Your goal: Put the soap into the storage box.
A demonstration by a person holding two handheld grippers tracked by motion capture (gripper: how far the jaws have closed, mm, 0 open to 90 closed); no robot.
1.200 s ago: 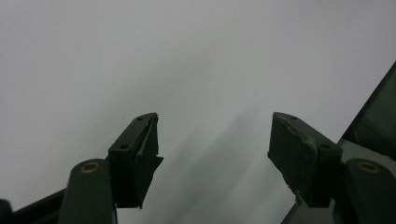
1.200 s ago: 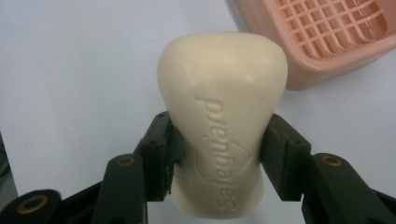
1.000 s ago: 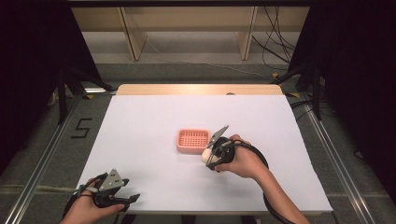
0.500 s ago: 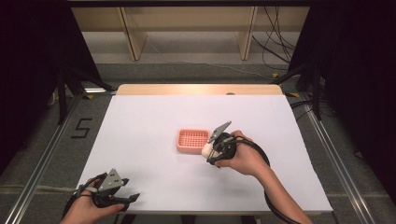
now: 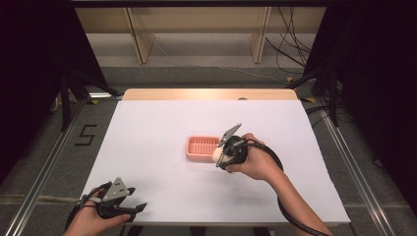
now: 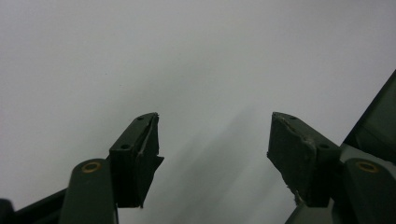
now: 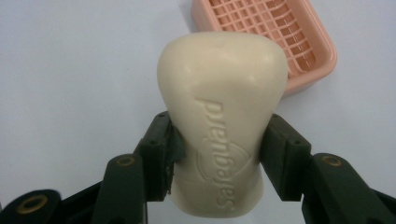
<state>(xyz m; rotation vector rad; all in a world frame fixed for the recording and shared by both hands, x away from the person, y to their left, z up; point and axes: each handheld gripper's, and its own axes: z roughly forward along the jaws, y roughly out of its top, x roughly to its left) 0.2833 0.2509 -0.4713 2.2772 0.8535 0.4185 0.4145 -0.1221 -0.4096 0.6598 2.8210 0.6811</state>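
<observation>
High view, right hand-held gripper clamping soap bar beside pink dish, left hand-held gripper apart at table edge.

This looks like a lab or test room set up for recording, not a home. A table with a plain white top stands in the middle, with metal rails along the floor on both sides of it and black curtains hanging to its left and right. Behind the table stands a bare wooden shelf frame with loose cables trailing over the grey floor beside it, and a figure 5 is marked in tape on the floor just left of the table.
</observation>
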